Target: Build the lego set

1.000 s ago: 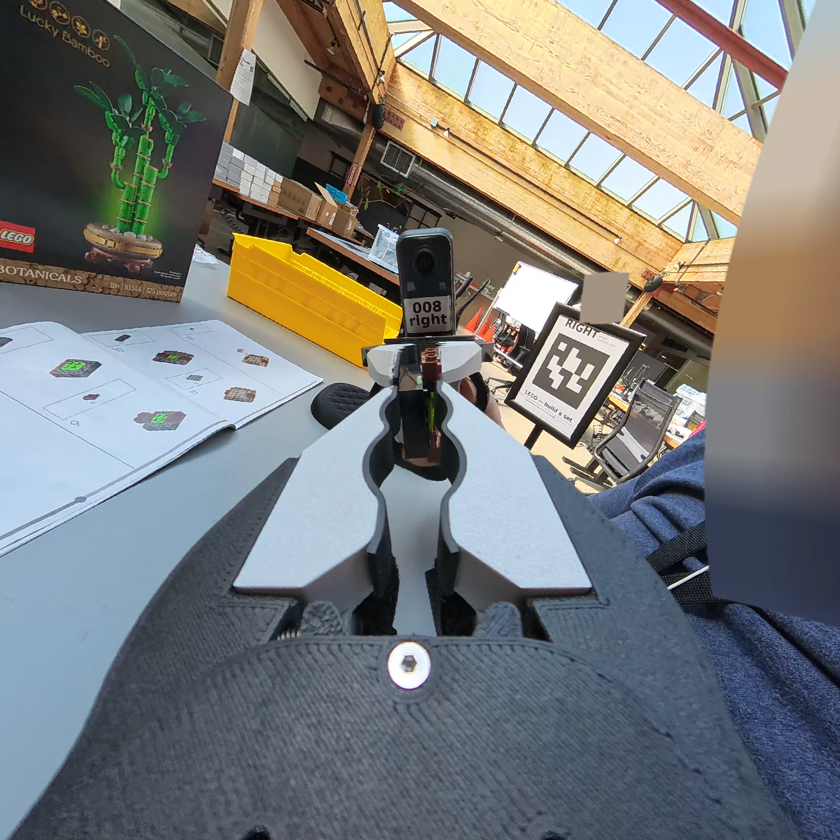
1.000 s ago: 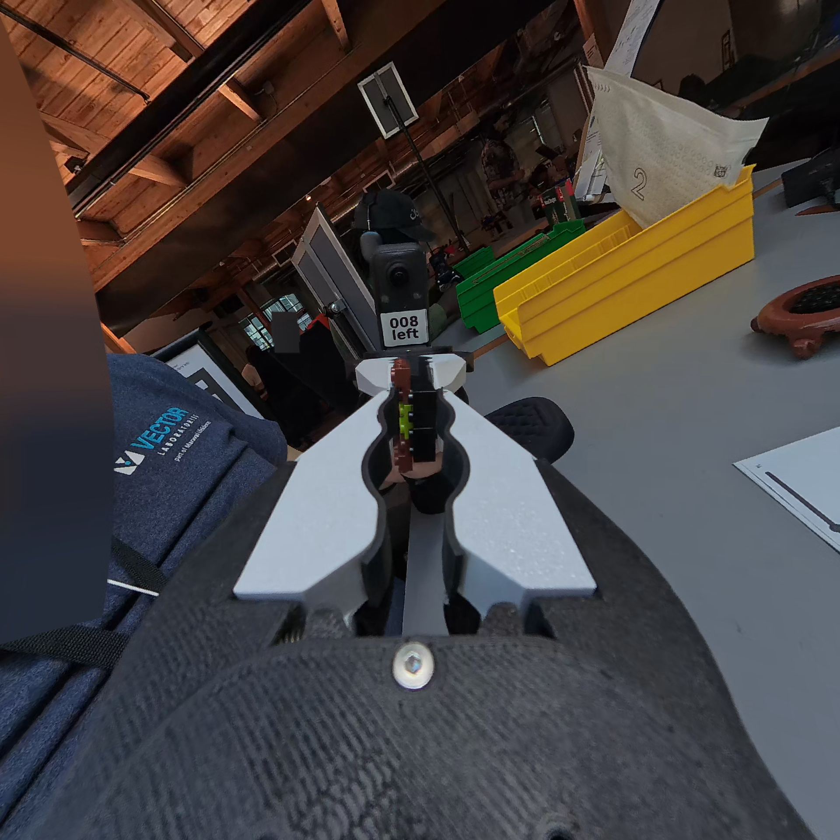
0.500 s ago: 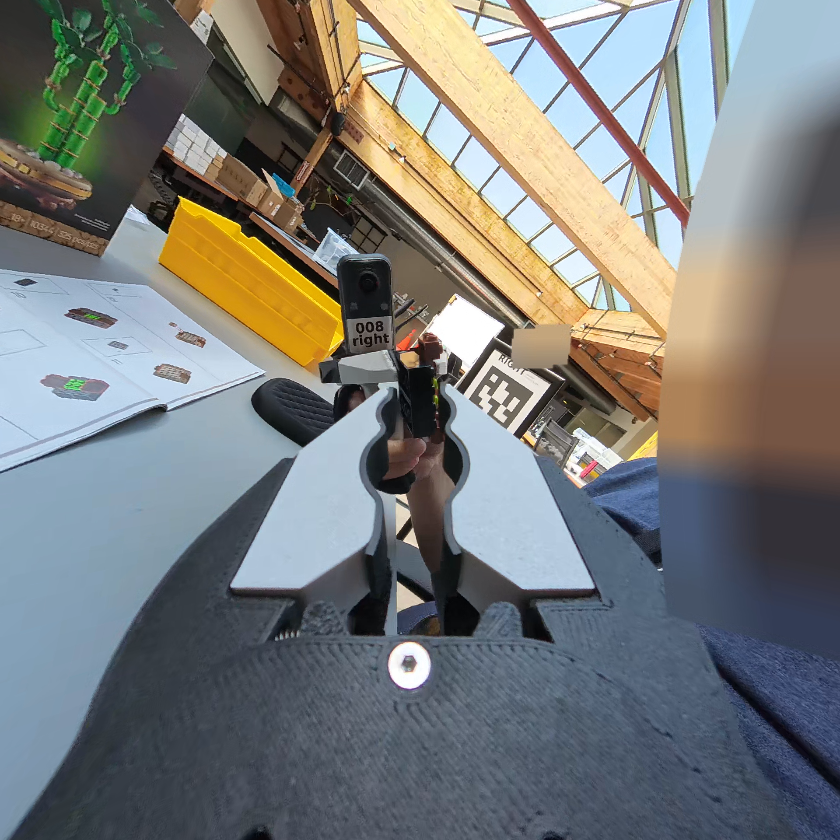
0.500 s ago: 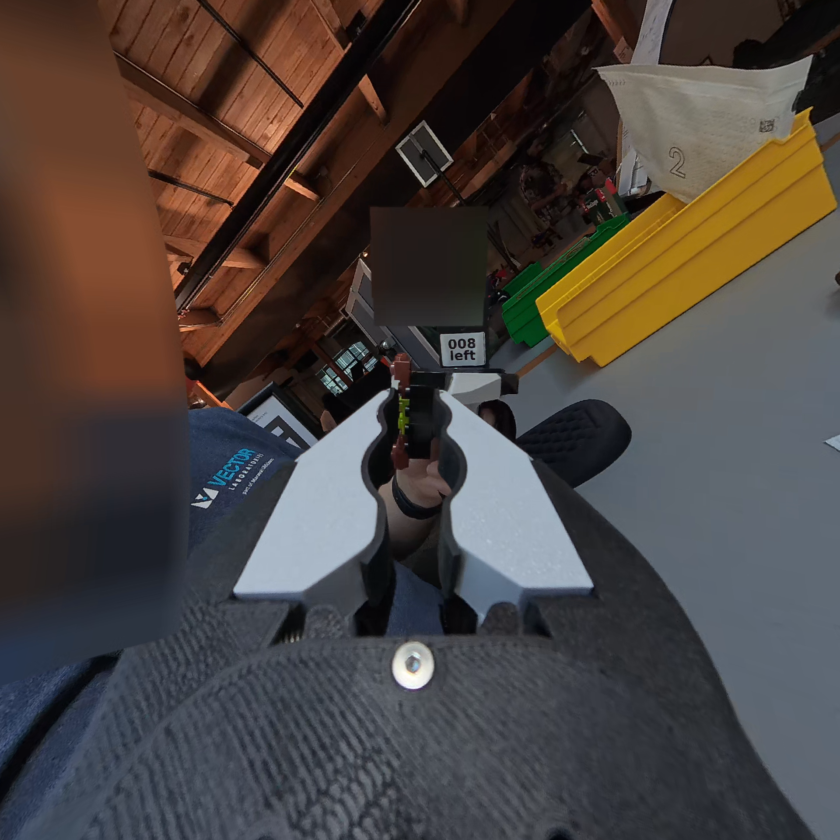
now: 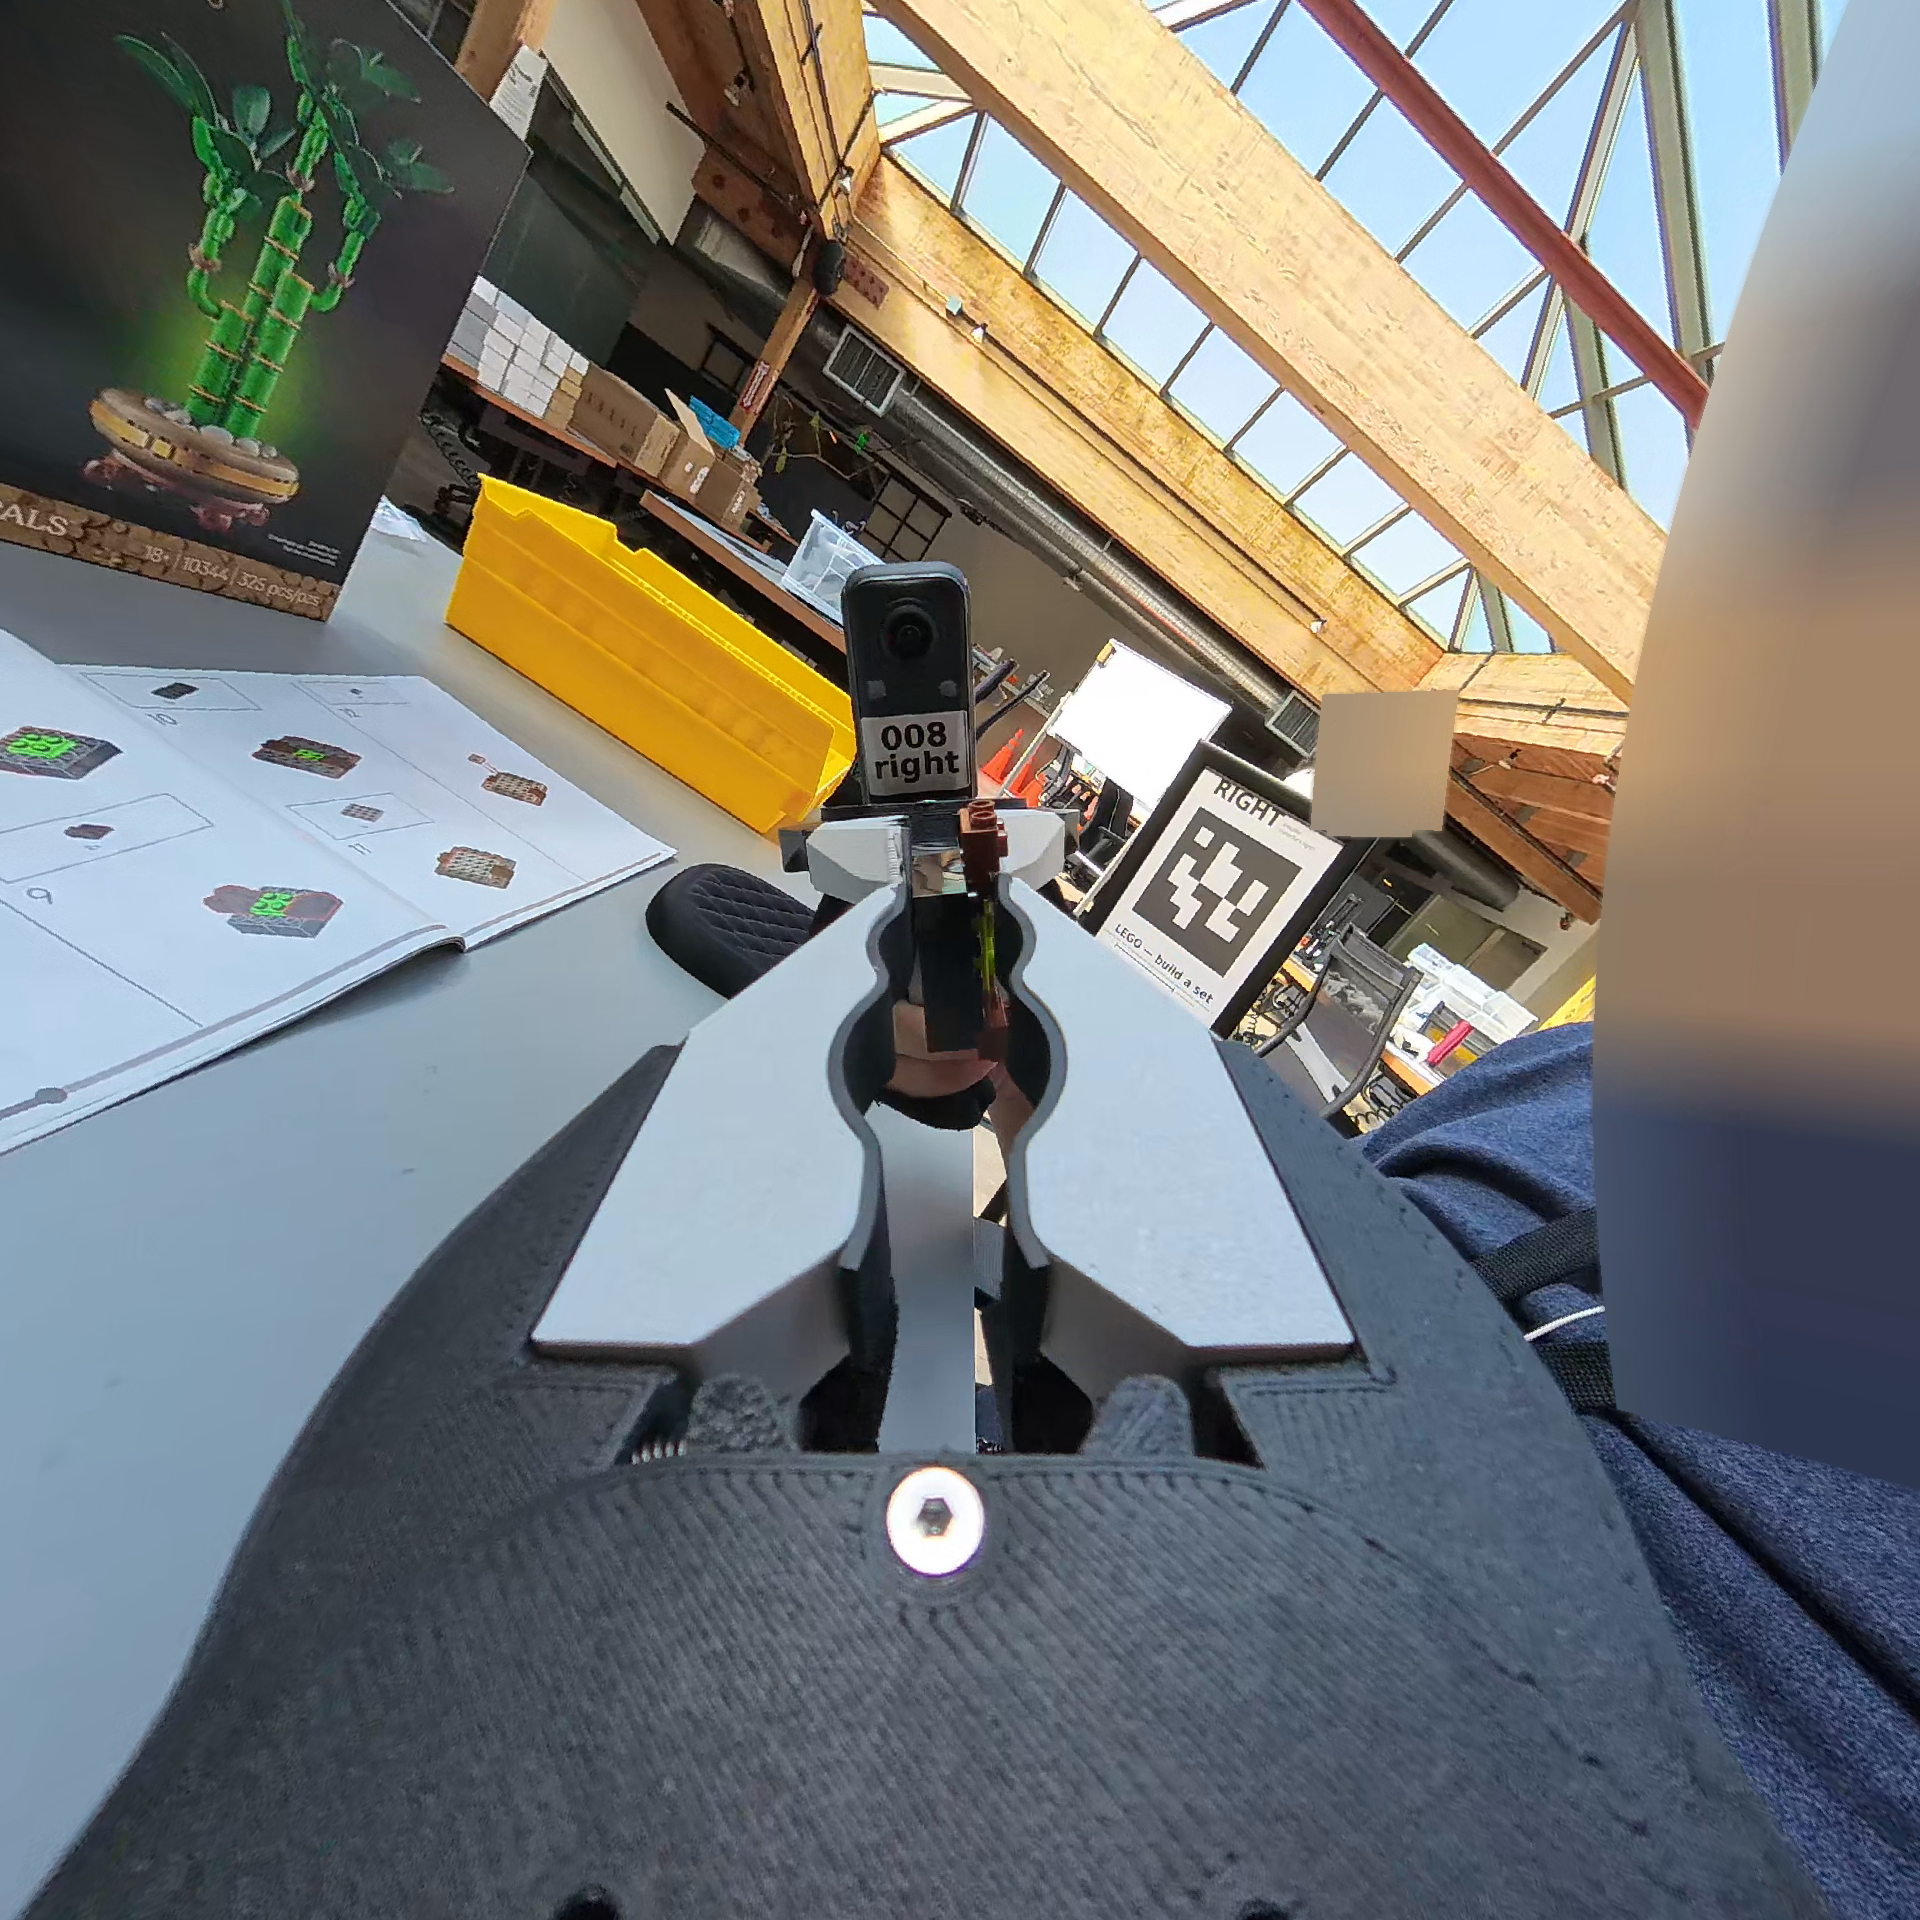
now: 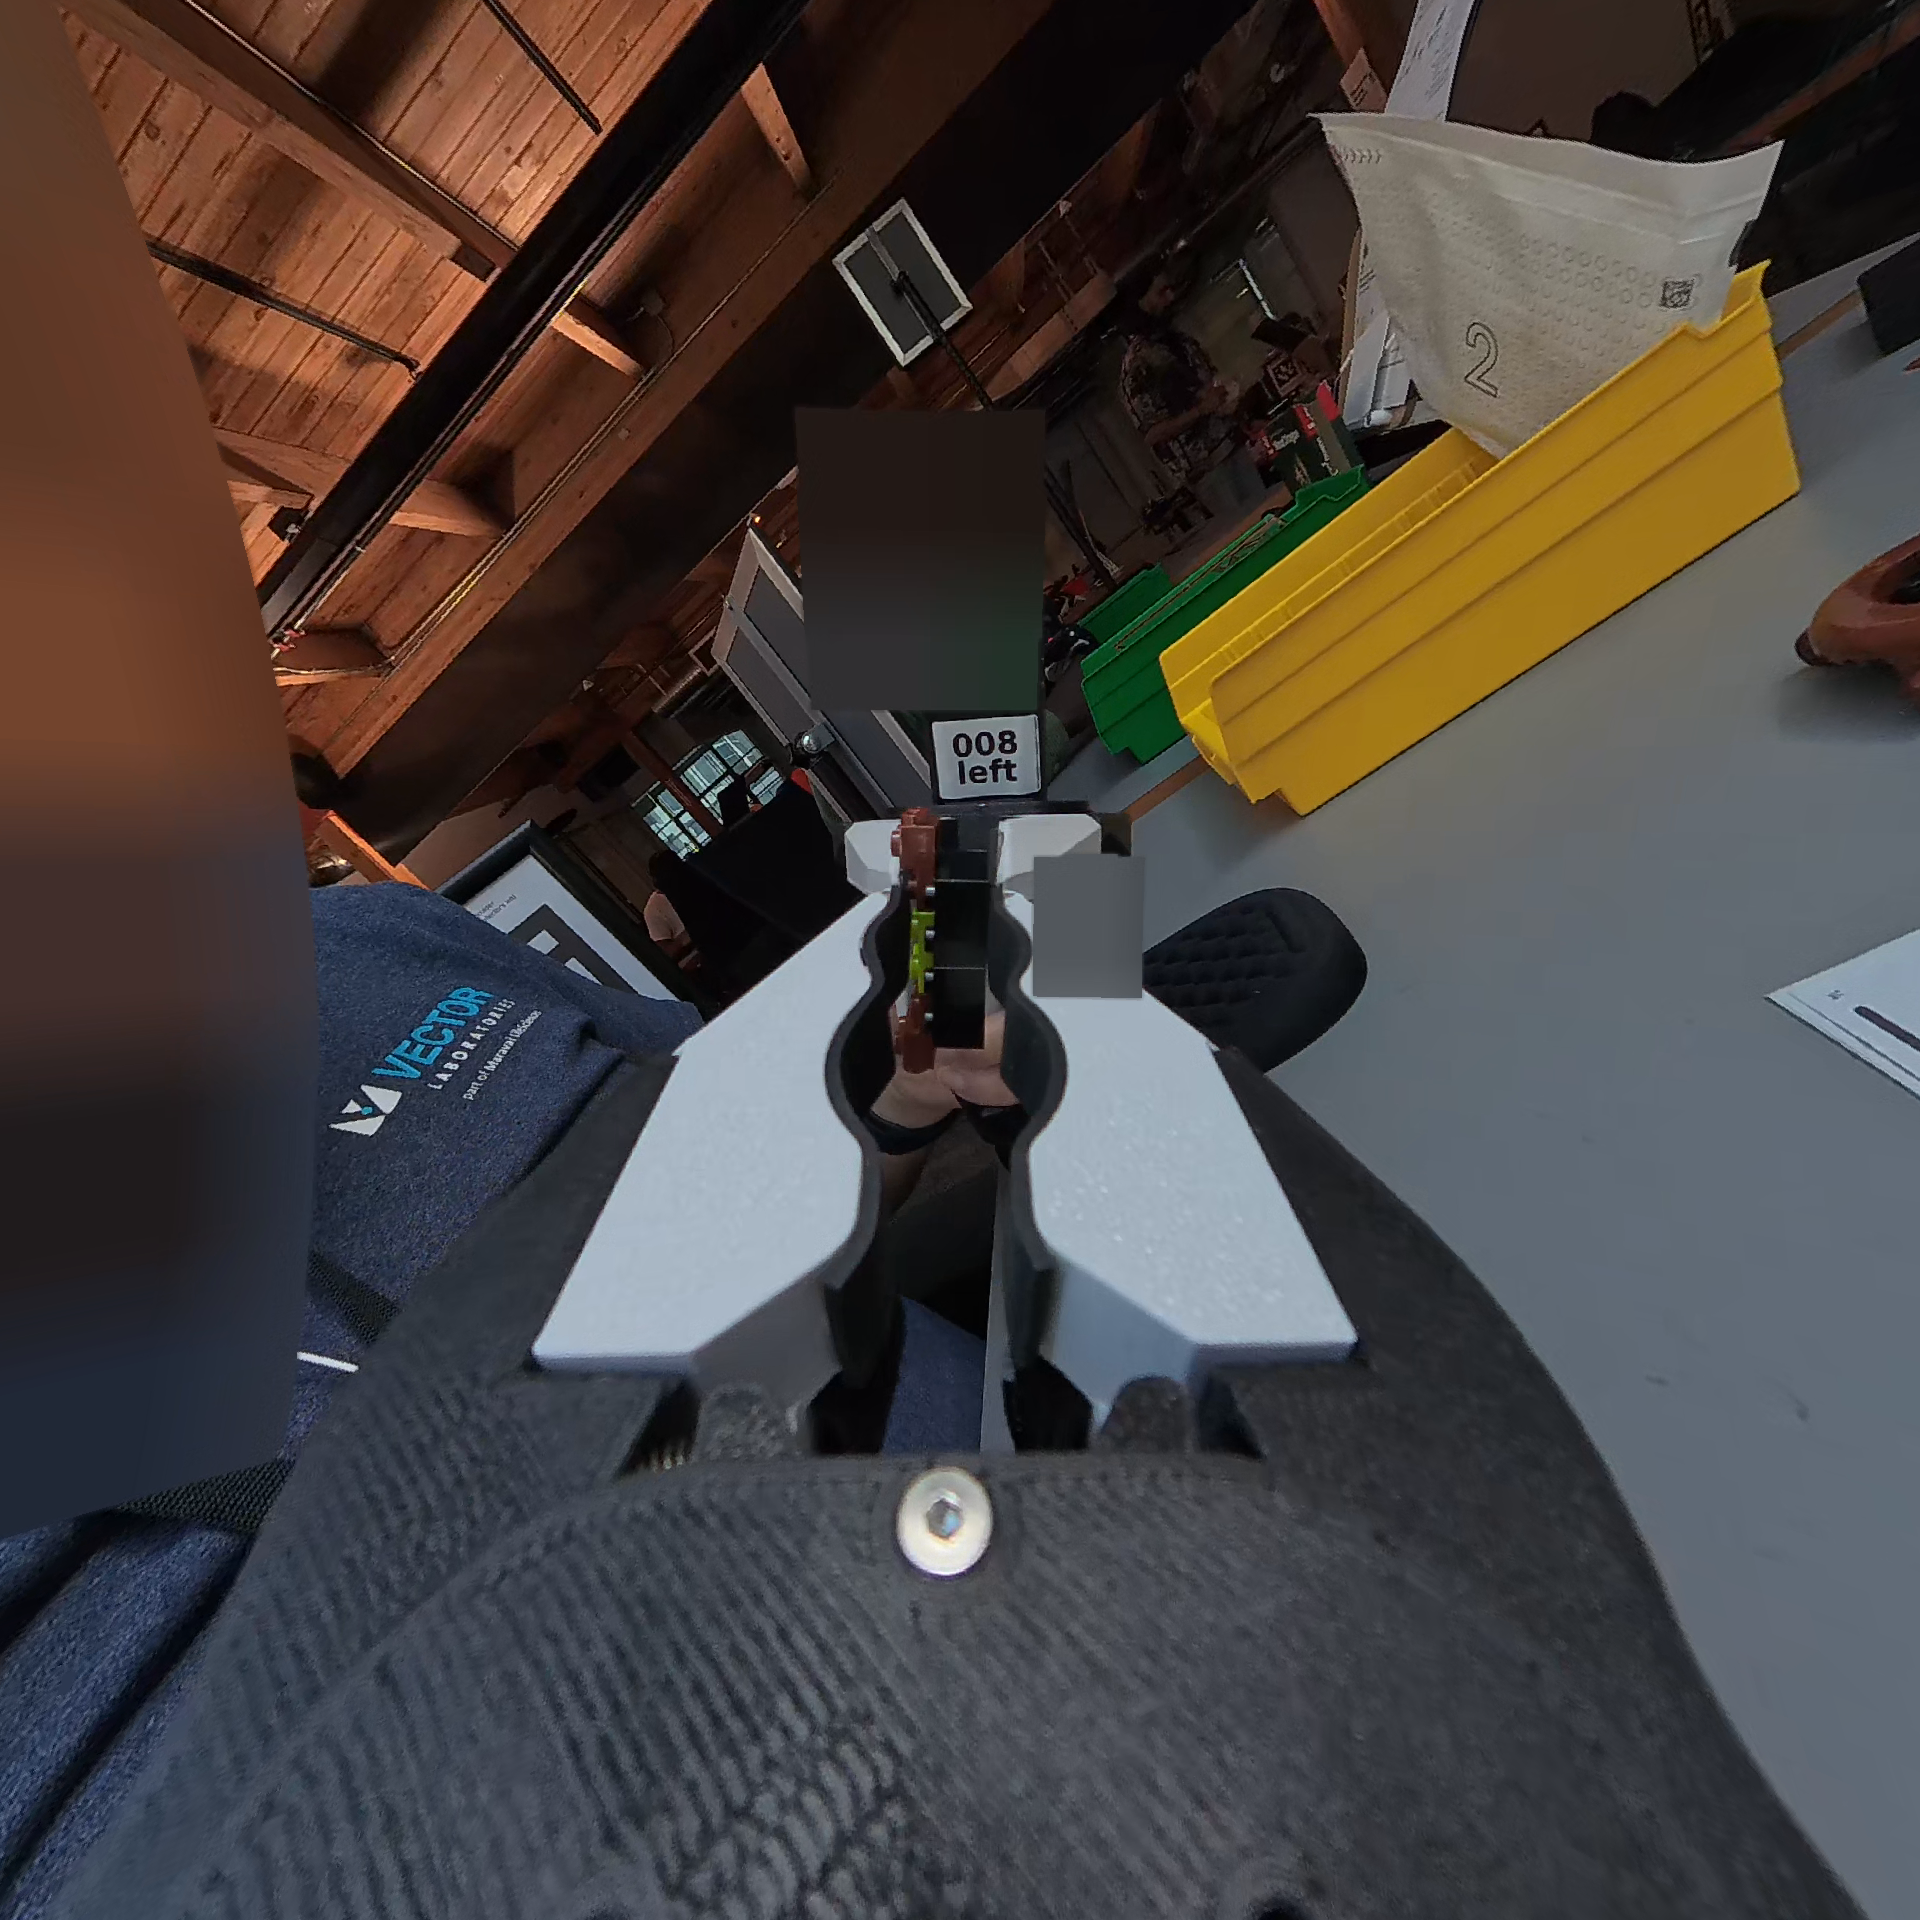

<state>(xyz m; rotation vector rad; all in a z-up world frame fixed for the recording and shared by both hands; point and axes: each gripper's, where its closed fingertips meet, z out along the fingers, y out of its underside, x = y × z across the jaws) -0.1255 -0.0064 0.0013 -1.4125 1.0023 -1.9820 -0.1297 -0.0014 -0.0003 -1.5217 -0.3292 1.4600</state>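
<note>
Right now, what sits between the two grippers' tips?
In both wrist views, only the small brick assembly: left gripper and right gripper clamp it from opposite ends.

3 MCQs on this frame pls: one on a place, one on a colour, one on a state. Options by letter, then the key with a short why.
1. Where is the brick assembly?
A. flat on the instruction booklet
B. held in the air between both grippers
C. inside the yellow bin

2. What colour is the thin layer between its black and brown parts?
A. lime green
B. blue
C. white

3. How do the jaws of the left gripper stand?
A. wide open, holding nothing
B. closed on the brick assembly
C. closed on the booklet

Key:
1 B: both wrist views show it off the table, with the right gripper meeting it from the other side.
2 A: a lime strip shows along its edge.
3 B: both fingers press its sides.
</note>
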